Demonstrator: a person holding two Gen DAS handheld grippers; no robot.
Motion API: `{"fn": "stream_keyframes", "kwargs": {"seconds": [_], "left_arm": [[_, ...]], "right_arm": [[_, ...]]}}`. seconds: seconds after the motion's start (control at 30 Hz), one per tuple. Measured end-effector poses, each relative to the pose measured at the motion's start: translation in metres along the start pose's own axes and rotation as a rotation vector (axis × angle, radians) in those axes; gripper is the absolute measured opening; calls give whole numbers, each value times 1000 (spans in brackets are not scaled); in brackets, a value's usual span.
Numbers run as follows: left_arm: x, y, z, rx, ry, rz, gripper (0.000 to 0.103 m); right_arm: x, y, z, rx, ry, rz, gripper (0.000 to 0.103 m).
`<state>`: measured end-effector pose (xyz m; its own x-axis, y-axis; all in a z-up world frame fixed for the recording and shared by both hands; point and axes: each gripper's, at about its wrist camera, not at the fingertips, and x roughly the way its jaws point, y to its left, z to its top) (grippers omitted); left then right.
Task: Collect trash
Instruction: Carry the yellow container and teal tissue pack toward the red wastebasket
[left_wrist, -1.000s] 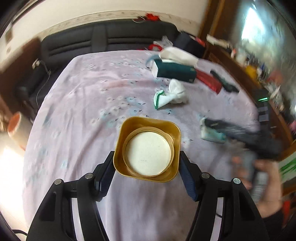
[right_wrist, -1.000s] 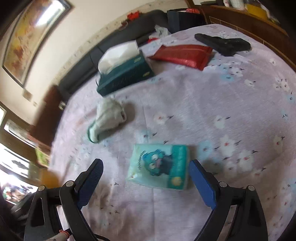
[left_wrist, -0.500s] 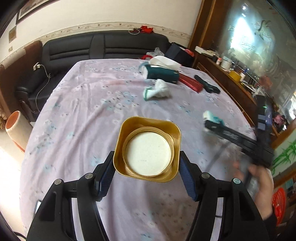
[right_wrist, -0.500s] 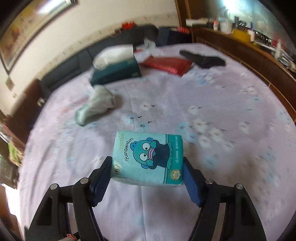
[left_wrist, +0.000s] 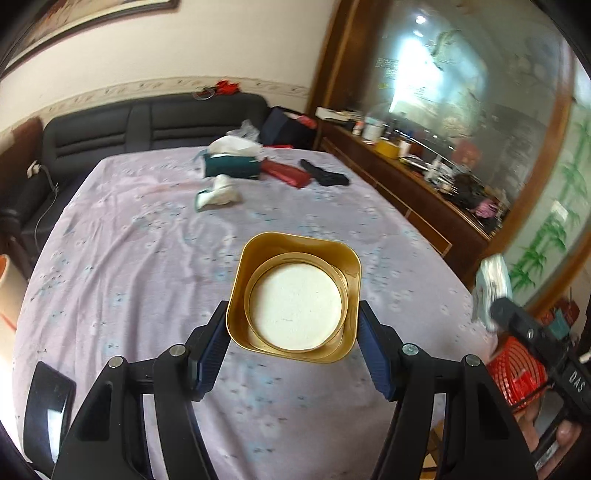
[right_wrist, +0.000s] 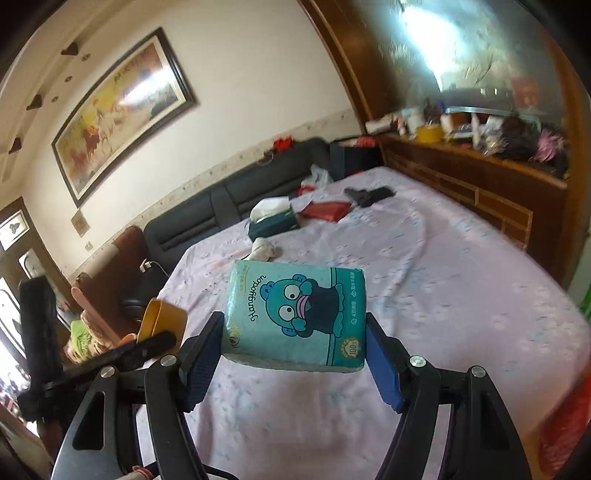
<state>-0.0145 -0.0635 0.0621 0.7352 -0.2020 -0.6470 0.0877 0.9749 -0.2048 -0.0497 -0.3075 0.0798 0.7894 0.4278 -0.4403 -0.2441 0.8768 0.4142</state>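
Left gripper (left_wrist: 293, 343): we've got it clamped, part-open, on the square gold tin with a round white insert (left_wrist: 295, 295), held above the lilac flowered tablecloth (left_wrist: 129, 258)
Right gripper (right_wrist: 293, 356): jaws have just closed in; pads now pinch the teal cartoon-print tissue pack (right_wrist: 295, 317) by its short ends, long axis across the jaws, lifted clear
Bin: the red mesh basket (left_wrist: 517, 376) sits off the table's right edge, we reckon nearer our right hand
Left behind: the crumpled white wrapper (left_wrist: 218, 194) far across the table

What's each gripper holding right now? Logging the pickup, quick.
Left gripper: closed on the gold tin.
Right gripper: closed on the teal tissue pack.
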Motion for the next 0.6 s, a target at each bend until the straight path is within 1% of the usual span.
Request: {"fn": "stream_keyframes", "kwargs": {"seconds": [0.07, 0.13, 0.23, 0.3, 0.37, 0.5, 0.6], "left_arm": [[-5, -13, -3, 25, -6, -5, 64], [-10, -20, -5, 42, -17, -6, 64], [-17, -31, -8, 64, -31, -2, 64], [-21, -36, -9, 77, -28, -20, 64], [-24, -40, -11, 84, -29, -23, 64], [-31, -48, -16, 106, -31, -28, 64], [-37, -52, -19, 113, -39, -30, 64]], "right_arm": [[-18, -11, -8, 14, -7, -12, 76], [-36, -23, -17, 36, -13, -1, 76], [-61, -28, -24, 37, -43, -16, 76], [-76, -28, -28, 40, -64, -29, 76], [-84, -29, -29, 46, -75, -18, 76], [-97, -27, -30, 18, -108, -29, 76], [-104, -29, -31, 21, -114, -17, 76]]}}
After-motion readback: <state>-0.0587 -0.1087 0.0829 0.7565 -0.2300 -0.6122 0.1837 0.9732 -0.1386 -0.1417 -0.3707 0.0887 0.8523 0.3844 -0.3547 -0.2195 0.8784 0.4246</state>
